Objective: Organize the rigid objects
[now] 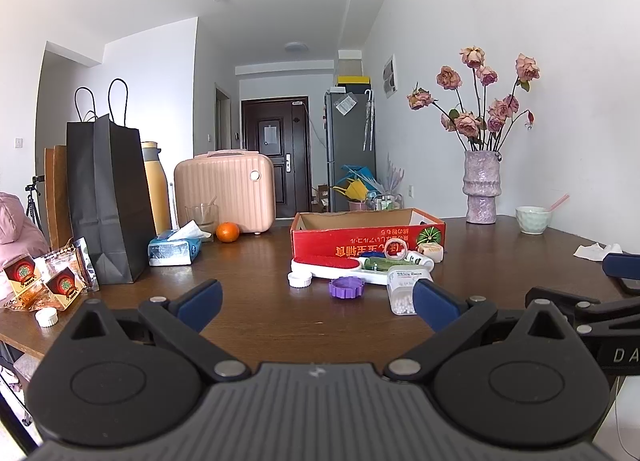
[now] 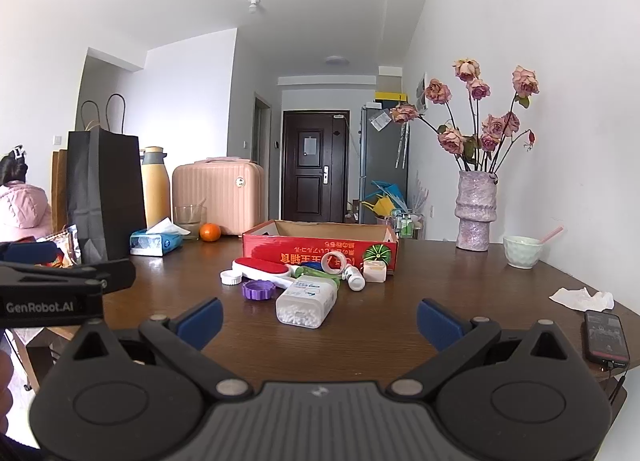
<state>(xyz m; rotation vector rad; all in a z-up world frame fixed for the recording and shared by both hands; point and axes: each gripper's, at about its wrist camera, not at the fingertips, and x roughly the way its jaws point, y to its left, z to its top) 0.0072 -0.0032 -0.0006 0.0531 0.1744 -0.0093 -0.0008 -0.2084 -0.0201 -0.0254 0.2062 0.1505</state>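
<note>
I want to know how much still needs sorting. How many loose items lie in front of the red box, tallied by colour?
White: 5 (cap, cotton swab box, small bottle, square container, tape ring)
Purple: 1 (lid)
Red and white: 1 (brush)
Green: 1 (tube)
Total: 8

- We see bare wooden table in front of the red cardboard box, open to the right of it.
- Small items crowd the box's near wall: a cotton swab container, purple lid and lint brush.
- Left of the box, a black paper bag and pink case stand tall.
- Right of the box, a vase and bowl stand near the wall.
</note>
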